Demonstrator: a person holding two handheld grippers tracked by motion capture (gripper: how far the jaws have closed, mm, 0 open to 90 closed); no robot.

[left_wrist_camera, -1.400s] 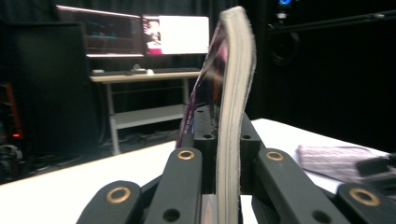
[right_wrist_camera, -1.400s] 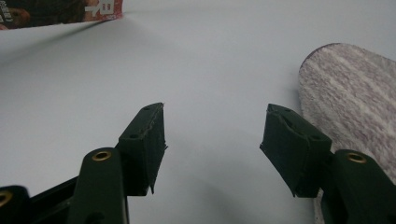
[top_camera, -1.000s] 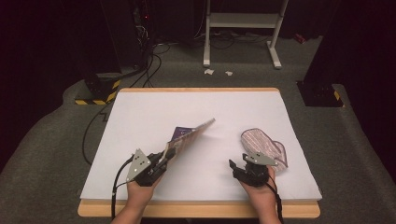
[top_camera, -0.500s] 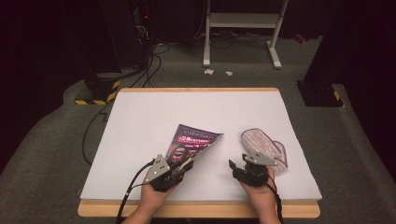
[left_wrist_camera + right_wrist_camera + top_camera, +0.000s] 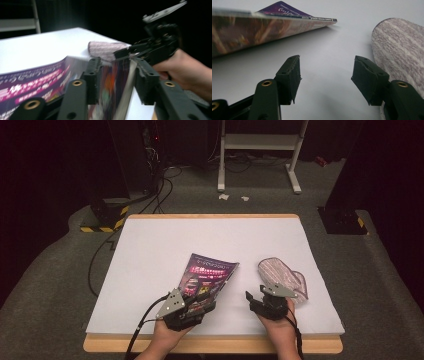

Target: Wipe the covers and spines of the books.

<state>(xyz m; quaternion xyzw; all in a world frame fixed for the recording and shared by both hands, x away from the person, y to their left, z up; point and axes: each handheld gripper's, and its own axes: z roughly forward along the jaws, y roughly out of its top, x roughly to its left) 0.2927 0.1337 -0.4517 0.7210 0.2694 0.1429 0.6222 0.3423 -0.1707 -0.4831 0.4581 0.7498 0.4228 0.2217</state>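
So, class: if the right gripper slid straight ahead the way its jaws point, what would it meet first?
Probably nothing soon: the right gripper faces bare white table, passing between the magazine and the striped cloth pouch. Depth is unclear, so the pouch's edge might brush it.

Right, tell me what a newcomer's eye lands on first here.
The purple magazine stands out, lying near the middle of the white table with its near edge between the jaws of the left gripper, which have just been opening. To its right lies a striped pinkish cloth pouch, just beyond the right gripper, whose jaws stand open and empty.
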